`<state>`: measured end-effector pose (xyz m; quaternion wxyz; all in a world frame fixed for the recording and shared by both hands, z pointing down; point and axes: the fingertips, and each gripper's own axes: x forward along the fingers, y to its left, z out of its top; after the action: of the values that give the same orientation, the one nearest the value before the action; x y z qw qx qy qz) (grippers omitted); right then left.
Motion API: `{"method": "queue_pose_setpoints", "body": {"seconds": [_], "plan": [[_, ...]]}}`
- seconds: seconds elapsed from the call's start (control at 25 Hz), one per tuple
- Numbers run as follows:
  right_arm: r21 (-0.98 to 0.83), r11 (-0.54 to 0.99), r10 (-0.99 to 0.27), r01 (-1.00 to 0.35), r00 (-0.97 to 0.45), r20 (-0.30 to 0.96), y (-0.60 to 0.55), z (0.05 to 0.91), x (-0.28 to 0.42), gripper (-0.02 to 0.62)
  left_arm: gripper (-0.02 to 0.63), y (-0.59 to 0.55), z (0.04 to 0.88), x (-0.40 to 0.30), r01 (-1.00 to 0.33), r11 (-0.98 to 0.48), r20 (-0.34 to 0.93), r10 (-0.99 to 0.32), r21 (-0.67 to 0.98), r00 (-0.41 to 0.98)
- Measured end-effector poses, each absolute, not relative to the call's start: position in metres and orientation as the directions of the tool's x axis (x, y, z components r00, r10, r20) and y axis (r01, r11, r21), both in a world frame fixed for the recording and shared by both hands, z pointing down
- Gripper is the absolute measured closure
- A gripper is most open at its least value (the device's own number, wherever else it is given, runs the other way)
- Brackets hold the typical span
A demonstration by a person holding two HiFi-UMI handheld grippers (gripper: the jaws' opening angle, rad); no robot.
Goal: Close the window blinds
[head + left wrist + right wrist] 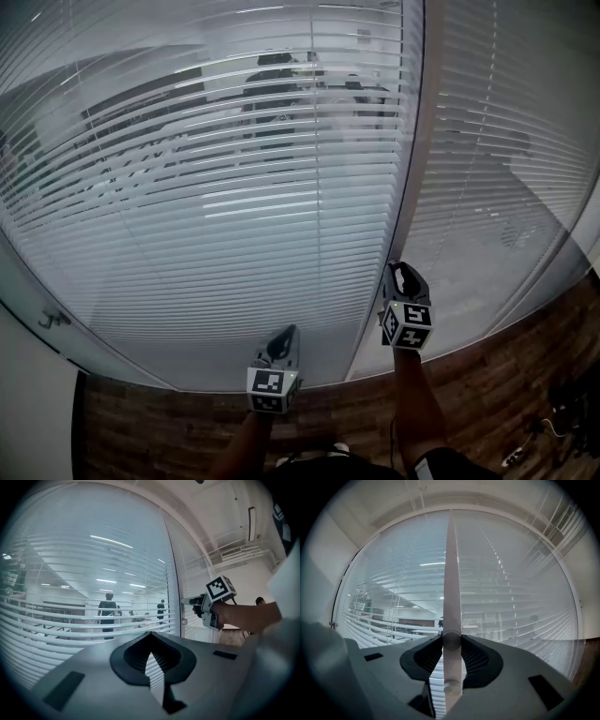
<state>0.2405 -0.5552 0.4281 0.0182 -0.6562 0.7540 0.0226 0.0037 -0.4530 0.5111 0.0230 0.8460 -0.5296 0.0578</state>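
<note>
White slatted blinds (234, 206) cover the curved glass wall, and a second blind panel (497, 187) hangs right of the dark mullion (412, 187). Their slats are tilted partly open, so the room beyond shows through. The pale tilt wand (451, 573) hangs straight down in front of the blinds. My right gripper (452, 641) is shut on it, a pad pressing each side. In the head view the right gripper (401, 272) is raised at the mullion. My left gripper (286, 333) is lower and to the left, near the blinds' bottom, shut with nothing in it (150, 637).
Brown wood-patterned floor (141, 431) runs along the foot of the glass. Cables and a plug strip (553, 412) lie at the lower right. A small handle (52, 321) sits on the wall at left. People (108, 611) stand beyond the glass.
</note>
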Motion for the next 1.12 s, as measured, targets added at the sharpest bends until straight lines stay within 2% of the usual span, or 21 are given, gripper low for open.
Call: {"method": "queue_pose_setpoints", "body": {"seconds": [0.56,1.12], "plan": [[0.070,0.142,-0.988,-0.987,-0.146,-0.053,-0.556,0.429,0.241,0.468,0.611,-0.453,0.512,0.002,-0.896,-0.444,0.100,-0.892,-0.022,0.440],[0.420,0.125,-0.989,-0.899,-0.145,-0.018,-0.551,0.419,0.232,0.468,0.611,-0.454,0.516,-0.006,-0.903,-0.430,0.104,-0.898,0.004,0.428]]}}
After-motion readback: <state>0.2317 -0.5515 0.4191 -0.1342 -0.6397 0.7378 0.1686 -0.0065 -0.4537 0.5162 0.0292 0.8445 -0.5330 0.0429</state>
